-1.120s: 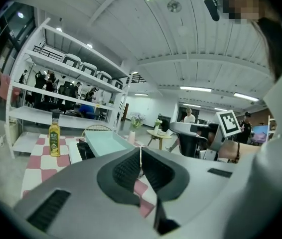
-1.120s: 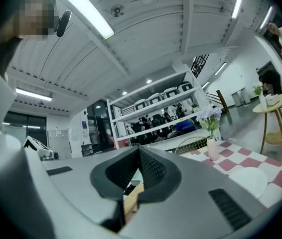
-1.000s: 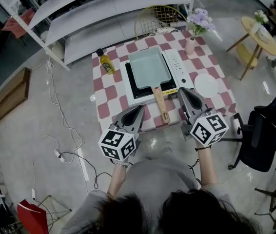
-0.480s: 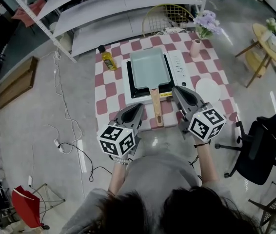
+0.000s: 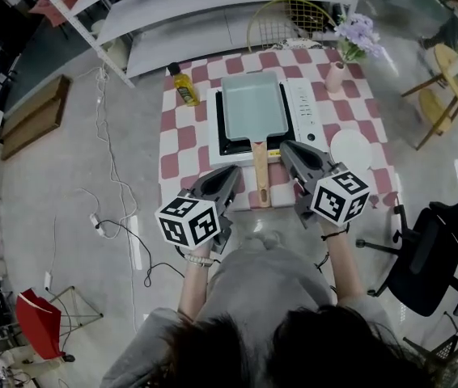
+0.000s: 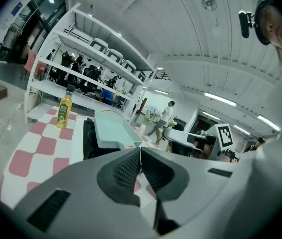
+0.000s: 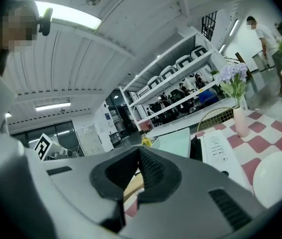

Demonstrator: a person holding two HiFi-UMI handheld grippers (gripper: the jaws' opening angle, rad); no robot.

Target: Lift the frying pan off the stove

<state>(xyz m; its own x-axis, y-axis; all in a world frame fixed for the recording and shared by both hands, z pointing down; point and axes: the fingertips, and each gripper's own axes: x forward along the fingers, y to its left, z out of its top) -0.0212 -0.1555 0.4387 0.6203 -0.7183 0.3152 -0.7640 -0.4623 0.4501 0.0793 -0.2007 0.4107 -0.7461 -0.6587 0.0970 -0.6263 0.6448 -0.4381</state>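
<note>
A pale green rectangular frying pan sits on the white stove on the checked table. Its wooden handle points toward me, past the stove's front edge. My left gripper hovers left of the handle, jaws shut and empty. My right gripper hovers right of the handle near the stove's front, also shut and empty. In the left gripper view the pan lies beyond the shut left gripper. In the right gripper view the pan shows past the shut right gripper.
A yellow oil bottle stands at the table's back left, a pink vase with flowers at the back right, and a white plate right of the stove. A wire chair and shelves stand behind, an office chair to the right.
The head view has shifted, and the table now sits nearer and more centred. Both grippers have closed in on the pan handle from either side and stayed shut.
</note>
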